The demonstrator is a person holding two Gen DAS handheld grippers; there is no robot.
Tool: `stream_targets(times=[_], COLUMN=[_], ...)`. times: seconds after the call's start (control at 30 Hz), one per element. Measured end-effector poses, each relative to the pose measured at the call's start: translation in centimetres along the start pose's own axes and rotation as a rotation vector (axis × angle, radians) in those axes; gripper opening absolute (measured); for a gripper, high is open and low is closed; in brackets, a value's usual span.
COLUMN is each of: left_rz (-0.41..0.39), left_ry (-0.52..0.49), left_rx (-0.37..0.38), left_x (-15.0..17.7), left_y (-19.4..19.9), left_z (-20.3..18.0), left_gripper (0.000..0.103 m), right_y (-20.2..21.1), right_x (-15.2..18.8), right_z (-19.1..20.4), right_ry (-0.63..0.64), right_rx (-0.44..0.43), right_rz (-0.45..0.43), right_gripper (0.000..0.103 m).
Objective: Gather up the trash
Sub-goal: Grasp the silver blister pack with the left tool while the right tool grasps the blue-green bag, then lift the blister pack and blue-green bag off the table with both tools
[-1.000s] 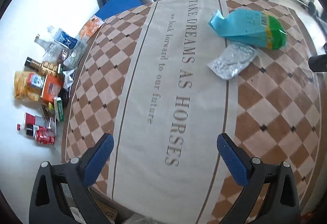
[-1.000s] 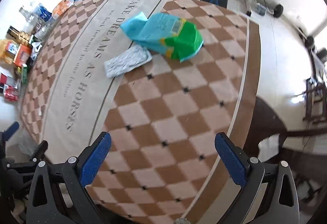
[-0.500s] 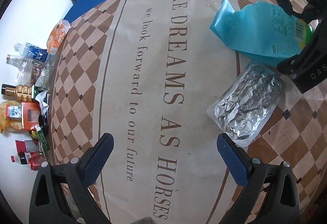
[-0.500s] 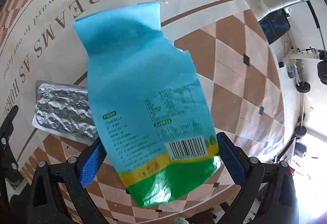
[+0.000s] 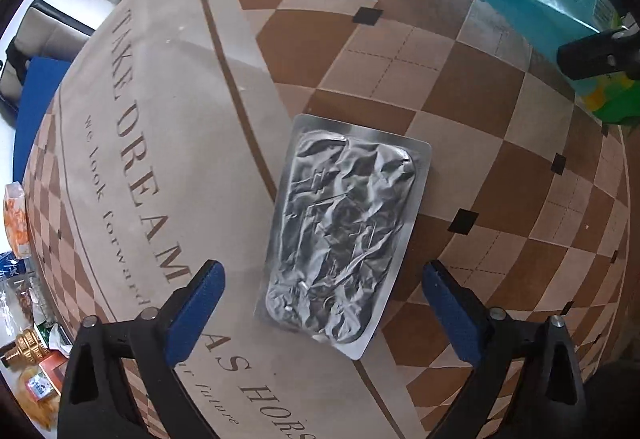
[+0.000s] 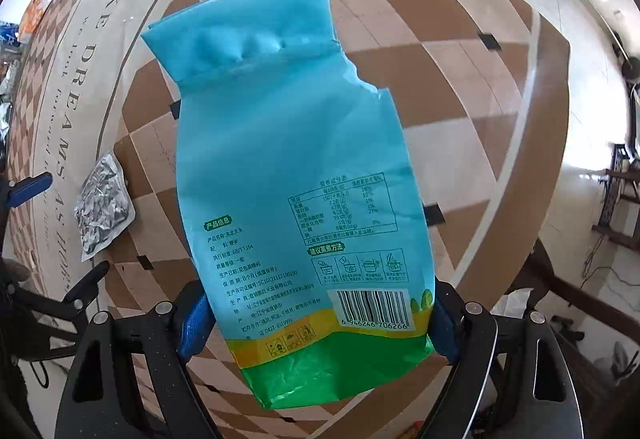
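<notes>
- Our left gripper (image 5: 320,299) gapes wide, empty; the foil pouch (image 5: 344,235) lies at twelve o'clock between its fingers
- Our right gripper (image 6: 316,319) brackets the blue-green bag (image 6: 296,175); grip unclear

A crumpled, flat silver foil pouch (image 5: 340,235) with a smooth sealed border lies on the chequered brown-and-beige rug, its near left corner over the beige lettered band. To its far right, a large turquoise plastic food bag (image 6: 296,175) with a green-and-yellow bottom and barcode lies printed side up, its torn top pointing away.
</notes>
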State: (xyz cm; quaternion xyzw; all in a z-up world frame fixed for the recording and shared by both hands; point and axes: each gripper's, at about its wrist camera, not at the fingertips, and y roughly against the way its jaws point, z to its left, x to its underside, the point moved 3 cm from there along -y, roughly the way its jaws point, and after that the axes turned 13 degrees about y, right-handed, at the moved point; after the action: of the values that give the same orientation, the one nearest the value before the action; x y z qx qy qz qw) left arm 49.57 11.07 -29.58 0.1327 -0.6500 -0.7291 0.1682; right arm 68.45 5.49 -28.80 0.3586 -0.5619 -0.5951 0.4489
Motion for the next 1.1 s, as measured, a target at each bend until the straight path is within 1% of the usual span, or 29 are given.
stream_targets(times=[0.03,0.07,0.1,0.23,0.37,0.4,0.43,0.57,0.7,0.8,0.9,0.93,1.03,1.07,1.1], left_rz=[-0.003,0.011,0.010,0.014,0.007,-0.001,-0.008,-0.052,-0.104,-0.142,-0.183,-0.196,-0.239,-0.250,-0.261], left_ry=[0.015,0.046,0.071,0.144,0.217,0.233,0.253,0.347,0.434,0.495,0.525,0.532,0.557,0.565,0.576], left_rx=[0.033,0.097,0.109,0.123,0.165,0.167,0.172,0.164,0.149,0.132,0.094,0.090,0.088,0.092,0.096], left_x=[-0.2,-0.3,-0.5,-0.4,0.5,0.7,1.0,2.3,4.7,7.1,9.1,9.7,12.4,13.3,14.3], left_y=[0.2,0.4,0.6,0.8,1.3,1.5,1.8,3.4,5.1,6.3,7.7,8.3,10.1,11.1,11.7], left_z=[-0.1,0.0,0.1,-0.1,-0.6,-0.7,-0.8,-0.9,-1.2,-1.7,-2.7,-3.6,-4.4,-3.5,-3.6], left_gripper=[0.085,0.069,0.064,0.063,0.062,0.062,0.062,0.062,0.061,0.061,0.061,0.061,0.061,0.061,0.061], right_y=[0.2,0.2,0.3,1.2,2.5,2.3,2.7,3.2,3.5,3.1,2.8,2.7,2.7,2.7,2.7], right_x=[0.2,0.5,0.7,1.1,1.0,1.0,2.1,3.1,4.5,6.2,8.2,9.0,11.4,12.2,13.0], right_z=[-0.4,-0.8,-1.1,-1.7,-1.5,-0.3,-0.2,1.0,2.0,3.2,4.3,4.9,6.8,7.6,8.5], right_ry=[-0.015,-0.030,-0.037,-0.060,-0.065,-0.063,-0.063,-0.064,-0.087,-0.131,-0.177,-0.192,-0.209,-0.208,-0.206], right_rx=[-0.004,0.000,-0.001,-0.016,-0.013,-0.009,-0.007,0.001,0.000,-0.048,-0.089,-0.100,-0.109,-0.108,-0.108], right_rz=[-0.010,-0.025,-0.033,-0.066,-0.097,-0.103,-0.111,-0.145,-0.177,-0.196,-0.218,-0.225,-0.244,-0.249,-0.254], right_gripper=[0.088,0.088,0.088,0.088,0.088,0.088,0.088,0.088,0.087,0.087,0.086,0.086,0.086,0.086,0.086])
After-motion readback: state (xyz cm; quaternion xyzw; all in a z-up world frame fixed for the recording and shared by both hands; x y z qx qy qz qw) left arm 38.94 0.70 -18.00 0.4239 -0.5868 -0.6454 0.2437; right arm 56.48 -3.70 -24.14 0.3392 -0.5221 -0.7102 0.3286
